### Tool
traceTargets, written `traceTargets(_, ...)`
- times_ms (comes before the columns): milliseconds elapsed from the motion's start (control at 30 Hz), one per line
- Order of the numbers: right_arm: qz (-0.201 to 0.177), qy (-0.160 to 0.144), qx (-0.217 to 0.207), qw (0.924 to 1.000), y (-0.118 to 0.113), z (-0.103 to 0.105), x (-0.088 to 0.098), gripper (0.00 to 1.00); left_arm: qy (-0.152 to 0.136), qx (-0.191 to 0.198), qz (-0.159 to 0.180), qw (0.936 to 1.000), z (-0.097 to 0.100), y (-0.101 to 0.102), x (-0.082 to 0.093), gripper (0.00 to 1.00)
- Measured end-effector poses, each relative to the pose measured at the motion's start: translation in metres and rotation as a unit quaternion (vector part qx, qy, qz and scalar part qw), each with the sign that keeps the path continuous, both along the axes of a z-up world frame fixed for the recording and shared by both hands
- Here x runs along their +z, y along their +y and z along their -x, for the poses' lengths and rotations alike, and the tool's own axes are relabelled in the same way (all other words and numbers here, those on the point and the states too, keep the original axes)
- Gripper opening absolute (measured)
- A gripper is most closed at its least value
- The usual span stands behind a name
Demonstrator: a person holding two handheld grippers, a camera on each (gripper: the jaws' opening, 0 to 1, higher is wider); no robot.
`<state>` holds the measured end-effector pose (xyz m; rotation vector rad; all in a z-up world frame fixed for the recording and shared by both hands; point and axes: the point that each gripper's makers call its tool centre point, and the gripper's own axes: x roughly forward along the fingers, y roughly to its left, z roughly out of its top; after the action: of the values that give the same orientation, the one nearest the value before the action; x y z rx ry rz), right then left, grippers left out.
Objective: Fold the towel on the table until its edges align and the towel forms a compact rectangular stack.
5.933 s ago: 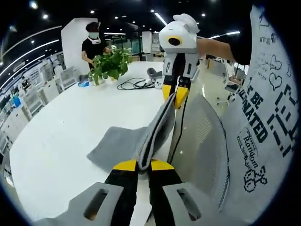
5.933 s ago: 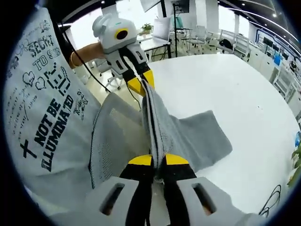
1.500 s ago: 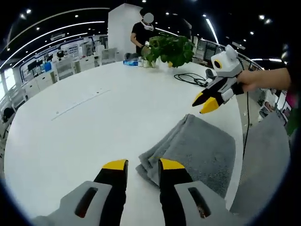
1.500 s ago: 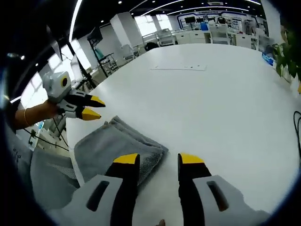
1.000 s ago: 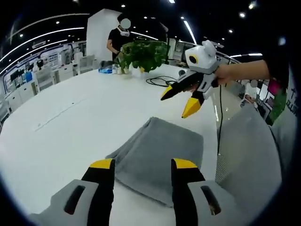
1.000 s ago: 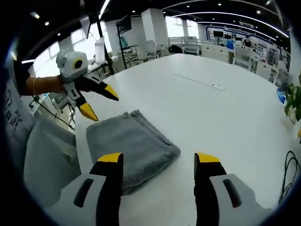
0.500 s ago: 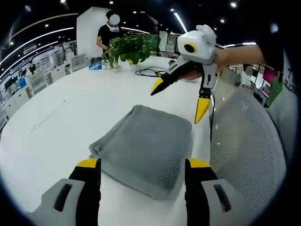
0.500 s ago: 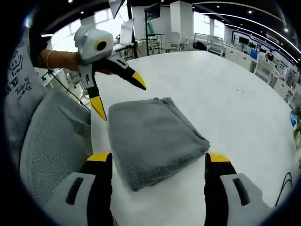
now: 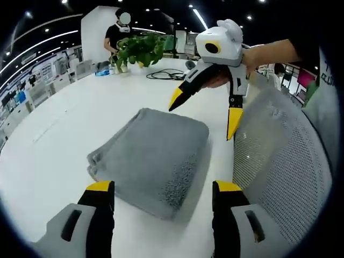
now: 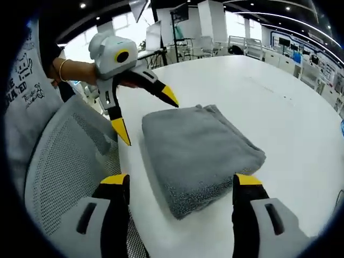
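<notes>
Currently the towel (image 9: pixel 153 153) (image 10: pixel 200 148) lies folded into a thick grey rectangle on the white worktop (image 9: pixel 59 140) (image 10: pixel 290 113), near the edge closest to the person. Its layered side faces away from the chair (image 9: pixel 277 161) (image 10: pixel 59 166); how exactly the layers line up is hard to make out, and the underside is hidden.

In the left gripper view, the left gripper (image 9: pixel 160 187) has its fingers spread wide, released, on either side of the towel's near corner and not touching it. The right gripper (image 9: pixel 207 110) hangs just beyond the towel's far edge, fingers apart and holding nothing; a hand (image 9: pixel 263 54) grips it, and the arm is cut off at the frame edge.

In the right gripper view, the right gripper (image 10: pixel 180 180) likewise stands open astride the towel's near end. The left gripper (image 10: pixel 145 115) sits at the towel's chair-side corner, fingers splayed.

Beyond the towel, a plant (image 9: pixel 137 51) and a dark cable (image 9: pixel 161 74) sit on the far worktop beside a standing person (image 9: pixel 121 35); the plant's pot is hidden by leaves.

Compared with 5.9 s ago, the towel is no longer pinched upright between the two grippers; both have let go. Over the last second both grippers have opened wider and closed in on the towel.
</notes>
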<state>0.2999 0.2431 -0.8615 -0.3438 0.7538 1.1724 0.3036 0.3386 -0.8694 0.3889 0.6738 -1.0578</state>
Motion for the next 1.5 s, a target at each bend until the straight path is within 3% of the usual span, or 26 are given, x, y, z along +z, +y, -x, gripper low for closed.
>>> traceTargets(267,0.012,-0.004,0.014,0.9998,-0.001,0.003,-0.015,0.76,0.016,-0.005,-0.016,0.9997,0.003,0.0,-0.016,0.71)
traceTargets(367,0.014,-0.003,0.011,0.9998,-0.001,0.001,-0.023,0.75,-0.001,-0.025,-0.05,0.9985,0.004,0.003,-0.022,0.68)
traceTargets(733,0.032,-0.019,0.011,0.9992,-0.003,-0.004,-0.042,0.68,-0.016,-0.023,-0.073,0.997,-0.001,0.004,-0.031,0.59)
traceTargets(933,0.024,-0.033,-0.013,0.9991,-0.007,-0.015,-0.043,0.53,-0.012,0.008,-0.05,0.9987,-0.011,0.008,-0.03,0.48)
traceTargets(1300,0.027,-0.032,-0.02,0.9989,-0.005,-0.026,-0.048,0.48,0.004,0.002,-0.039,0.9992,-0.018,0.007,-0.035,0.42)
traceTargets(1500,0.02,-0.024,-0.032,0.999,-0.005,-0.044,-0.05,0.46,0.005,0.015,-0.029,0.9994,-0.032,0.007,-0.036,0.4)
